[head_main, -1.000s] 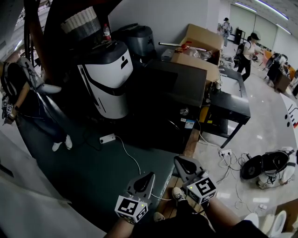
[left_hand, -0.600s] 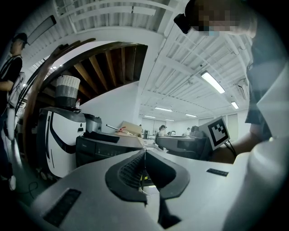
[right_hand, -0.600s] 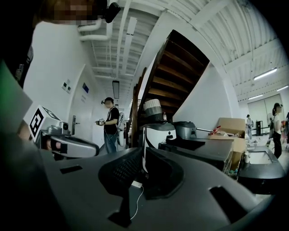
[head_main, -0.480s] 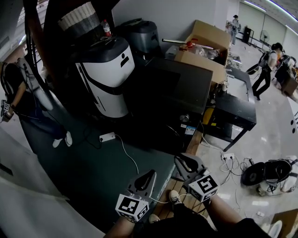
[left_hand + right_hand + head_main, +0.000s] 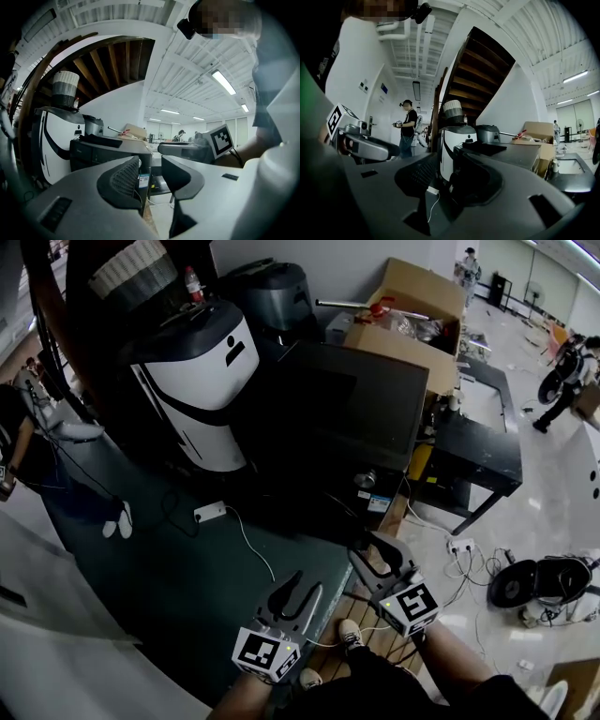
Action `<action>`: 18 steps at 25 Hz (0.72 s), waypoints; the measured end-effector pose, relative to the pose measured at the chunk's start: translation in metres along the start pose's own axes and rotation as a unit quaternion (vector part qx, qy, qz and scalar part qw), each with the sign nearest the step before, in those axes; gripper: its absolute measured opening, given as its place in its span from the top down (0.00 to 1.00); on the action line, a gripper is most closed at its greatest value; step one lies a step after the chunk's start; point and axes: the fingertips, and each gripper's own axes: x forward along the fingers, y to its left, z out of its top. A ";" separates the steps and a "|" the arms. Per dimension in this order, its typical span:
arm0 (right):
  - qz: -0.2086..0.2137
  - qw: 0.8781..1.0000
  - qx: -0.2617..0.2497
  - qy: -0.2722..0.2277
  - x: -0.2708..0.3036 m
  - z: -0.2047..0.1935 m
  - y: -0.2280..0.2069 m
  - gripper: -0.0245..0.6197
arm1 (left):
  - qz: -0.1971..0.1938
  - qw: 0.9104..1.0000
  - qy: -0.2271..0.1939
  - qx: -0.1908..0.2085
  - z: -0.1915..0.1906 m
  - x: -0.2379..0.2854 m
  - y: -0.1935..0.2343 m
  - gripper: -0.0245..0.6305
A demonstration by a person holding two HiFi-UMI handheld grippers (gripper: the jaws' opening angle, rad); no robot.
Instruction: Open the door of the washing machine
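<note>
Washer (image 5: pixel 352 418): heavy, rigid; we judge door stiff, take its edge.
L claw (image 5: pixel 302 585), R claw (image 5: pixel 382 551): opening, empty.

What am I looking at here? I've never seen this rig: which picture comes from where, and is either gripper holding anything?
There is no robot arm: a person holds a gripper in each hand. The head view comes from a camera on the person's head, looking down; the left gripper and right gripper show at the bottom, each with a marker cube. The two gripper views come from cameras riding on each gripper, looking along its fingers. Both pairs of fingers are opening, with nothing between them. Ahead stands the dark washing machine, untouched, a white machine to its left and cardboard boxes behind. A power strip lies on the green floor.
</note>
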 end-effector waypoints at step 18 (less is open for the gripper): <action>-0.025 0.999 -0.013 0.036 0.075 -0.090 -0.092 0.68 | -0.018 0.998 0.055 0.025 -0.042 0.097 0.030 0.61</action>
